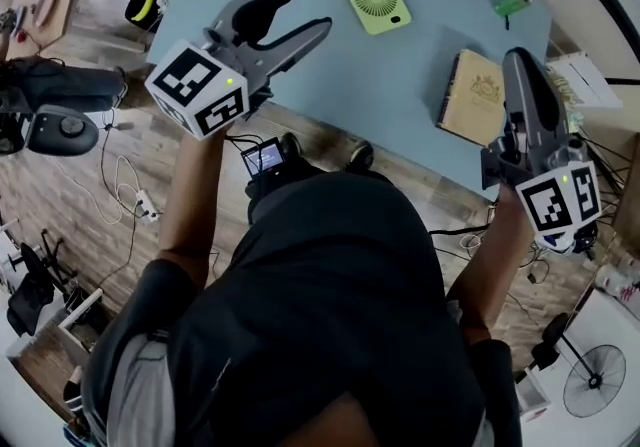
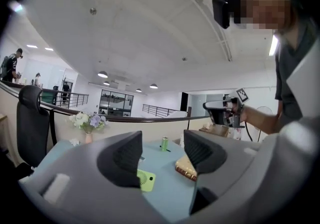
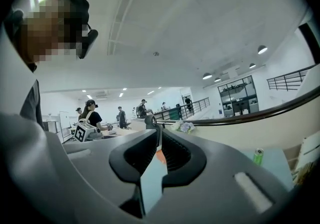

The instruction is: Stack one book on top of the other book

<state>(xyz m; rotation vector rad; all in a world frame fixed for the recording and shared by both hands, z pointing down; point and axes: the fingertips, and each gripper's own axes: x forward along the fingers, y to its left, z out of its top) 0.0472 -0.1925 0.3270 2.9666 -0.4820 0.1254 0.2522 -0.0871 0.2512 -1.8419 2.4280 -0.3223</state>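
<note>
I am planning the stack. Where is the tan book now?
In the head view the tan book lies near the right edge of the table, just left of the right gripper, with the green fan further left.

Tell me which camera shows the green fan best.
The head view: the green fan lies whole on the table, grille up. The left gripper view shows only part of it behind a jaw; the right gripper view shows none.
</note>
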